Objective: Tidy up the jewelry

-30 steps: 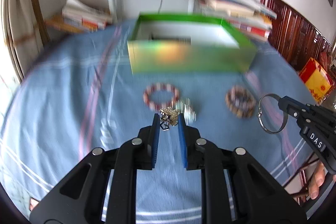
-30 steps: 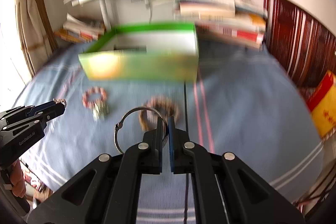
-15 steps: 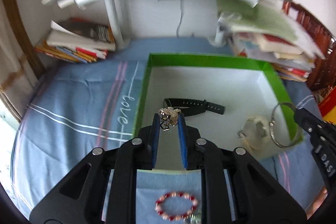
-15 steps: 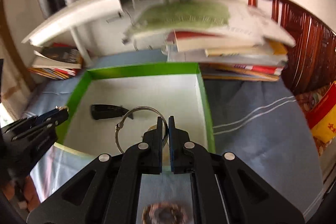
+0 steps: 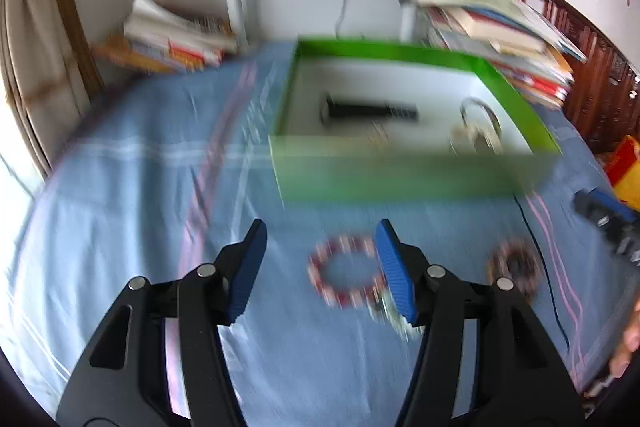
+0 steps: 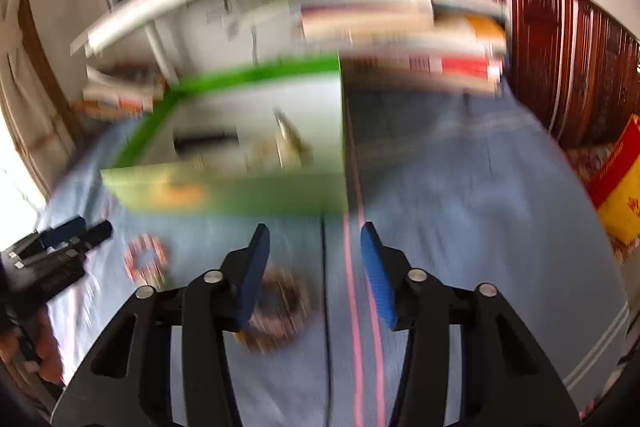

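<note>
Hovering over the blue cloth, both tools have just been opening and now stand parted with nothing between their blue pads. The left tool frames the red-and-white bead bracelet at its one o'clock. The right tool has the dark bead bracelet at its seven o'clock. A metal ring and black strap already lie in the green box at twelve o'clock. Judged step: fetching the next pieces; next, lower and close on each bracelet.
</note>
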{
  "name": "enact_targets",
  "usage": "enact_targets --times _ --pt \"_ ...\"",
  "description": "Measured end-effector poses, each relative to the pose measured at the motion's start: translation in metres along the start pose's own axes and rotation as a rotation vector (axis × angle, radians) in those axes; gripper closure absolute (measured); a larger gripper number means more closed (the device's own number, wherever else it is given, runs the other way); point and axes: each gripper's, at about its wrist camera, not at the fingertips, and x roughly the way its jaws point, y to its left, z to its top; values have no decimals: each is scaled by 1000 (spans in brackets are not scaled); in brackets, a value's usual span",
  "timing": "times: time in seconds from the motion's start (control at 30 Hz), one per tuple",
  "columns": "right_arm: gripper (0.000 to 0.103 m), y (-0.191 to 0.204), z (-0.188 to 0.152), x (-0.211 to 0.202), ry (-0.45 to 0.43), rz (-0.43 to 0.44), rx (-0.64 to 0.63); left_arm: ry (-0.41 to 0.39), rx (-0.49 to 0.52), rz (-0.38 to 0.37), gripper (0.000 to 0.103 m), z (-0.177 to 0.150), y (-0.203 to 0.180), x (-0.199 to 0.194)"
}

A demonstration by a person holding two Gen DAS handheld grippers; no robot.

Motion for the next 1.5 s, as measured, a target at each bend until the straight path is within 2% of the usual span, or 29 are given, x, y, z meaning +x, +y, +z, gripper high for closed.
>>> enact_targets --times 0.1,0.2,0.27,0.33,0.37,0.4,0.6,0.7,0.87,1.03,1.07,1.1,1.17,1.23,1.3,1.5 --pt "60 -2 -18 17 64 -41 -20 29 21 12 45 -18 -9 7" --pt "61 1 -25 30 106 2 -10 53 59 7 42 -29 -24 17" --pt "65 6 -29 33 96 -9 -31 63 76 3 42 -32 -29 22" --pt "77 12 -31 33 90 -7 -48 67 86 3 42 -36 -34 23" --pt "90 14 -33 32 96 0 -51 66 89 1 42 -38 -35 23" --pt "96 16 -35 33 120 12 -61 66 93 -4 42 -39 -36 23" --pt "103 23 -42 26 125 61 -87 64 100 -20 45 -48 -37 22" --pt "103 22 -43 15 105 83 -66 73 89 -48 53 -53 -32 17" --pt "101 15 -39 7 76 51 -52 78 110 -65 55 -66 -29 4" --pt "85 7 -36 30 120 45 -26 110 125 -134 55 -79 -27 -10" --pt "77 7 -36 31 118 39 -30 108 123 -138 54 -79 -25 -12" --pt "76 8 -37 33 131 33 -35 92 115 -135 50 -78 -20 -16" --pt "76 13 -39 33 117 17 -61 59 96 -121 41 -71 -14 -22" --pt "77 17 -42 32 111 1 -90 32 63 -91 39 -60 -2 -24" --pt "95 16 -43 31 115 15 -87 29 37 -66 39 -51 6 -20" --pt "95 8 -44 21 113 43 -46 69 -40 9 42 -17 20 24"
